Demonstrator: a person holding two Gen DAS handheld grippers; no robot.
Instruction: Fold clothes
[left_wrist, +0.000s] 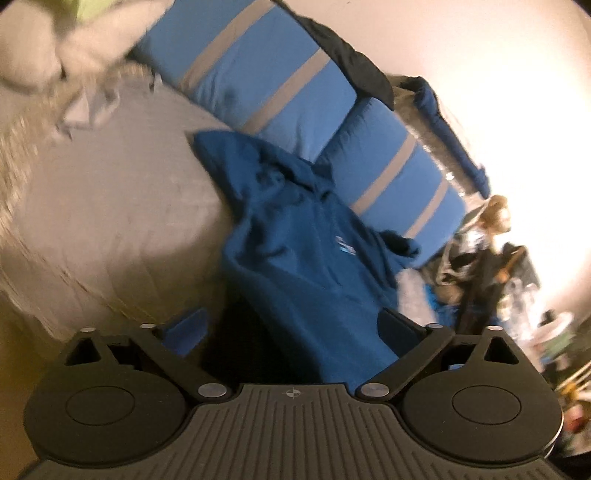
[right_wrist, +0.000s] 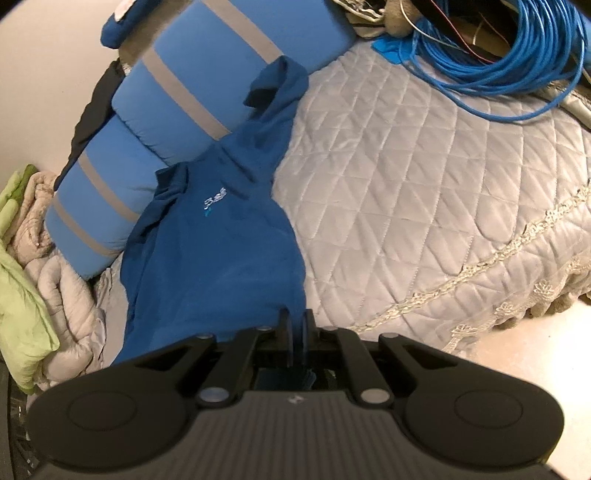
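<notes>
A dark blue hoodie (left_wrist: 295, 240) with a small pale logo lies lengthwise on the grey quilted bed, its hood toward the striped pillows. In the left wrist view my left gripper (left_wrist: 291, 321) stands open, its jaws spread to either side of the hoodie's near hem, which hangs between them without the pads pressing on it. The right wrist view shows the same hoodie (right_wrist: 214, 251) from the other side. My right gripper (right_wrist: 295, 325) is shut on the hoodie's lower edge, blue cloth pinched between its fingers.
Two blue pillows with grey stripes (right_wrist: 177, 92) line the wall beside the hoodie. A coil of blue cable (right_wrist: 517, 62) lies at the far end of the bed (right_wrist: 424, 184). A beige blanket and green cloth (right_wrist: 29, 280) are heaped at the left. Clutter (left_wrist: 491, 266) stands beyond the bed.
</notes>
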